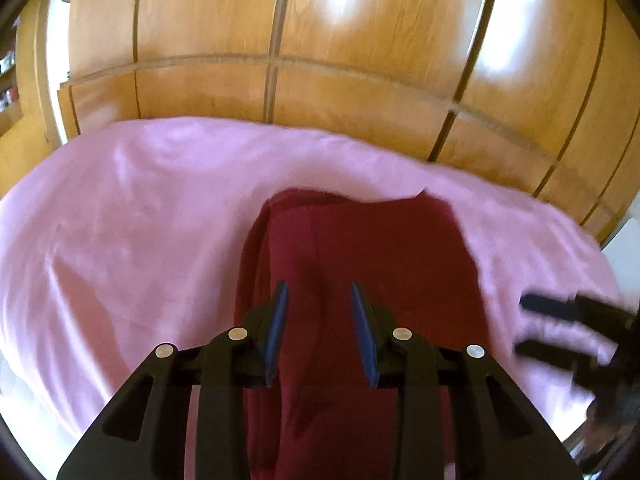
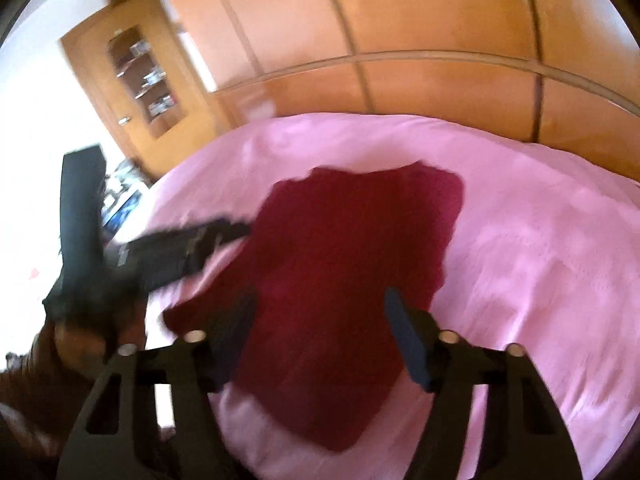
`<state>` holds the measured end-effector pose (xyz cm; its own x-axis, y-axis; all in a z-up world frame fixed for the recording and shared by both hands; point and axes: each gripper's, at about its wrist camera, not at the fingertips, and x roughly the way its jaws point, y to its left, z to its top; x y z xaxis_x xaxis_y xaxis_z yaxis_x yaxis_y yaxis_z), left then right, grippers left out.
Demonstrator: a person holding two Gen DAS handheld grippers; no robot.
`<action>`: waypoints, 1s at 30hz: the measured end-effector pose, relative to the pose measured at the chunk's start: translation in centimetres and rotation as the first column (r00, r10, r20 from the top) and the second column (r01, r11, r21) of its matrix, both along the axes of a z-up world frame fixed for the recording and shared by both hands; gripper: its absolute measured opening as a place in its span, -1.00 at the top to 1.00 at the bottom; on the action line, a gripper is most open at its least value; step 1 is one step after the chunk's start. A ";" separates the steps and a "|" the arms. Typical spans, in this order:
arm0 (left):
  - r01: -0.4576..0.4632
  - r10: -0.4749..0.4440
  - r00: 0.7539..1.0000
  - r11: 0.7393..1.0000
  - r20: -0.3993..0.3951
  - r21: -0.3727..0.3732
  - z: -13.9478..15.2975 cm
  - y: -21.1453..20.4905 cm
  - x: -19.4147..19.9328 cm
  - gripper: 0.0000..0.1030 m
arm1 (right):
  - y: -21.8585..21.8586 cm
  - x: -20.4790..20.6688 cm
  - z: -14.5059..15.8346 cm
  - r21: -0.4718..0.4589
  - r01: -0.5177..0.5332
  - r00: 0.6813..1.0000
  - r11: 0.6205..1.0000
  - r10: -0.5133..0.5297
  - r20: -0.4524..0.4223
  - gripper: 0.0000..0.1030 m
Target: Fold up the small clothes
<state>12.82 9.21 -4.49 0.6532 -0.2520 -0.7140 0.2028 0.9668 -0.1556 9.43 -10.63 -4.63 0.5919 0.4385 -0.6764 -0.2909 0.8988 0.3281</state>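
A dark red garment (image 1: 380, 260) lies flat on a pink bed sheet (image 1: 140, 220), with a folded layer along its left side. My left gripper (image 1: 318, 292) hovers over the garment's near part, blue pads apart and only cloth showing below the gap. In the right wrist view the same garment (image 2: 340, 260) spreads across the sheet (image 2: 540, 260). My right gripper (image 2: 320, 308) stands open above its near half, nothing pinched. The left gripper (image 2: 236, 232) appears blurred at the garment's left edge. In the left wrist view the right gripper (image 1: 528, 326) sits open over the sheet to the garment's right.
A wooden wardrobe (image 1: 320, 40) runs along the far side of the bed. A wooden shelf cabinet (image 2: 140, 76) with small items stands at the left in the right wrist view. A hand (image 2: 80, 340) holds the left gripper's handle near the bed's left edge.
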 end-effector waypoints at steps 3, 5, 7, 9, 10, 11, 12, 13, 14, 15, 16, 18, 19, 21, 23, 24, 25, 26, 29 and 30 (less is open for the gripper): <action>-0.020 0.022 0.997 0.999 -0.067 0.026 -2.7 0.9 1.0 0.42 | 0.5 3.2 -2.1 -0.010 0.025 0.999 1.000 -0.025 -0.046 0.04; -0.032 0.034 0.996 0.999 -0.086 0.017 -3.9 1.6 0.9 0.42 | 1.3 4.7 -3.7 -0.031 0.027 0.996 0.999 -0.030 -0.089 0.06; -0.042 0.041 0.996 0.999 -0.080 -0.008 -4.2 2.2 0.7 0.42 | 2.3 5.0 -5.2 -0.104 0.033 0.997 0.994 -0.040 -0.064 0.04; -0.052 0.052 0.996 0.999 -0.068 0.000 -3.7 2.1 0.5 0.42 | 2.6 4.6 -4.9 -0.130 0.036 0.999 0.991 -0.041 -0.036 0.02; -0.056 0.056 0.997 0.998 -0.059 0.000 -3.2 2.2 0.3 0.42 | 2.5 4.4 -4.6 -0.132 0.034 0.999 0.991 -0.038 -0.029 -0.06; -0.057 0.057 0.998 0.998 -0.040 0.001 -2.7 2.2 0.0 0.41 | 2.4 4.2 -4.4 -0.128 0.024 0.999 0.991 -0.028 -0.024 -0.14; -0.060 0.060 0.998 0.998 -0.026 0.009 -2.4 2.1 -0.2 0.35 | 2.2 4.2 -4.4 -0.119 0.012 1.000 0.993 -0.014 -0.016 -0.32; -0.072 0.072 0.997 0.997 0.000 0.035 -1.9 2.1 -0.6 0.34 | 2.1 4.0 -4.2 -0.115 0.007 1.000 0.993 -0.008 -0.008 -0.48; -0.083 0.082 0.997 0.995 0.014 0.052 -1.7 2.2 -0.8 0.34 | 2.1 4.0 -4.2 -0.112 0.005 1.000 0.994 -0.005 -0.004 -0.54; -0.091 0.089 0.996 0.994 0.027 0.064 -1.3 2.4 -1.1 0.34 | 2.1 3.7 -4.1 -0.106 0.006 1.000 0.994 -0.006 0.000 -0.59; -0.093 0.091 0.995 0.994 0.030 0.060 -1.1 2.7 -1.3 0.34 | 2.0 3.4 -4.2 -0.102 0.009 1.000 0.995 -0.009 0.000 -0.62; -0.095 0.094 0.995 0.994 0.019 0.058 -1.1 3.2 -1.4 0.34 | 1.6 2.9 -4.0 -0.080 0.018 1.000 0.997 -0.018 -0.001 -0.68; -0.094 0.093 0.996 0.994 0.015 0.063 -1.2 3.4 -1.5 0.34 | 1.3 2.6 -4.0 -0.064 0.028 1.000 0.998 -0.028 -0.004 -0.71; -0.095 0.095 0.995 0.993 0.007 0.068 -1.4 3.7 -1.4 0.34 | 1.0 2.9 -3.9 -0.040 0.043 0.999 0.998 -0.044 -0.013 -0.73; -0.090 0.091 0.996 0.994 -0.008 0.061 -1.6 3.9 -1.4 0.34 | 0.1 2.9 -3.9 -0.012 0.061 0.998 0.998 -0.062 -0.025 -0.76; -0.089 0.090 0.996 0.994 -0.014 0.058 -1.8 4.1 -1.3 0.34 | 0.1 2.9 -3.8 -0.001 0.069 0.997 0.998 -0.069 -0.032 -0.77; -0.085 0.086 0.996 0.995 -0.022 0.053 -1.9 4.2 -1.3 0.31 | -0.4 2.9 -4.0 0.021 0.079 0.996 0.997 -0.078 -0.047 -0.78; -0.078 0.080 0.996 0.996 -0.026 0.051 -2.0 4.3 -1.2 0.19 | -0.9 2.9 -4.0 0.038 0.087 0.995 0.995 -0.085 -0.059 -0.78; -0.092 0.092 0.996 0.995 -0.012 0.045 -1.9 4.6 -1.3 -0.11 | -2.4 3.0 -4.8 0.098 0.120 0.988 0.988 -0.110 -0.107 -0.78; -0.087 0.088 0.996 0.996 -0.017 0.034 -1.9 4.8 -1.2 -0.11 | -2.7 3.1 -5.0 0.114 0.124 0.987 0.986 -0.110 -0.118 -0.78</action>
<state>11.57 14.03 -6.39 0.6580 -0.1709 -0.7334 0.1147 0.9853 -0.1267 12.49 -13.28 -9.67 0.5681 0.4526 -0.6873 -0.1417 0.8765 0.4601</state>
